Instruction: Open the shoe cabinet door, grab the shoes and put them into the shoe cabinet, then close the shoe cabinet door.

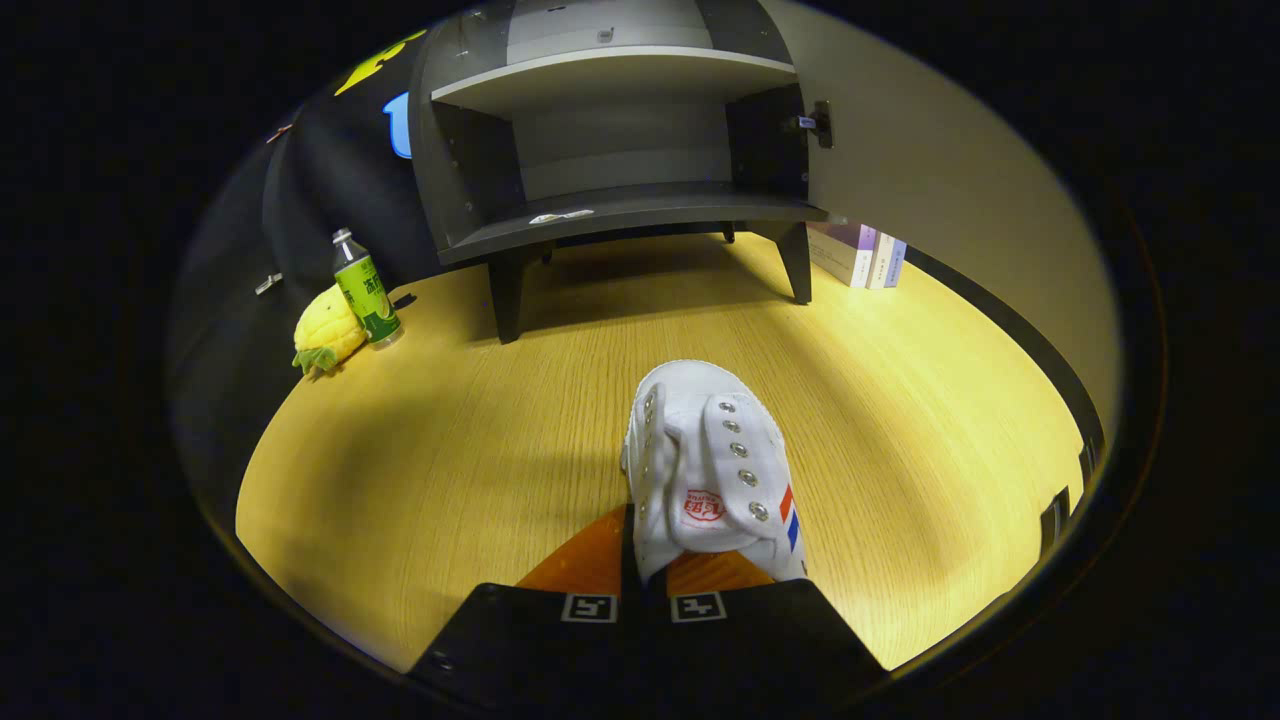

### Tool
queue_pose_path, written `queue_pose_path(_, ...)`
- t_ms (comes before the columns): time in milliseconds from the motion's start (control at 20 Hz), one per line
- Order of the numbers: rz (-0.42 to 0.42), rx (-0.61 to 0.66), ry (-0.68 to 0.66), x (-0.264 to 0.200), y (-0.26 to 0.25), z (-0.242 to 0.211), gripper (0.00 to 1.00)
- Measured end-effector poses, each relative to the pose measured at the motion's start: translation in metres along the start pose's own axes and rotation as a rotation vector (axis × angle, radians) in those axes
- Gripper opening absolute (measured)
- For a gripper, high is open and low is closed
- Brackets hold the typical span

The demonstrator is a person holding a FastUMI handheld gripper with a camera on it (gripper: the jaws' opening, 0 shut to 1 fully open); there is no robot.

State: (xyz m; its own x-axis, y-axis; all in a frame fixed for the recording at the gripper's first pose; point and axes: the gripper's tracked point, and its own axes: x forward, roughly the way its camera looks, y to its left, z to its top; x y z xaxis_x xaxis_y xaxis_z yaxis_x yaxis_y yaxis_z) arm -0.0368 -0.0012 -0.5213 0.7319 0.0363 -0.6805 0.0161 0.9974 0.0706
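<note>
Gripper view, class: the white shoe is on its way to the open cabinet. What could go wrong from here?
1. The gripper pinches only the white shoe's rear edge, so it may slip or swing.
2. The toe could catch the lower shelf's front lip.
3. The open cabinet door could be knocked during entry.

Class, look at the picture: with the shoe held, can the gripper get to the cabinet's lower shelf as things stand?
Probably yes. The gripper fingers pinch the white shoe, the cabinet door stands open, and bare table lies before the lower shelf.

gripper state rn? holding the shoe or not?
Gripper: shut on the white shoe, fingers pinching its rear edge, toe pointing ahead toward the open shoe cabinet.
</note>
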Motion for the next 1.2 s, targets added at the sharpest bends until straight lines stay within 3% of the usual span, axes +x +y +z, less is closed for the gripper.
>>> queue_pose_path(150,0.024,-0.011,0.017,-0.010,0.000,0.008,0.04)
queue_pose_path(400,0.049,-0.058,-0.028,-0.052,0.009,0.061,0.04)
queue_pose_path(900,0.031,-0.145,-0.298,-0.153,0.053,0.233,0.04)
queue_pose_path(1200,0.053,-0.146,-0.392,-0.158,0.070,0.321,0.04)
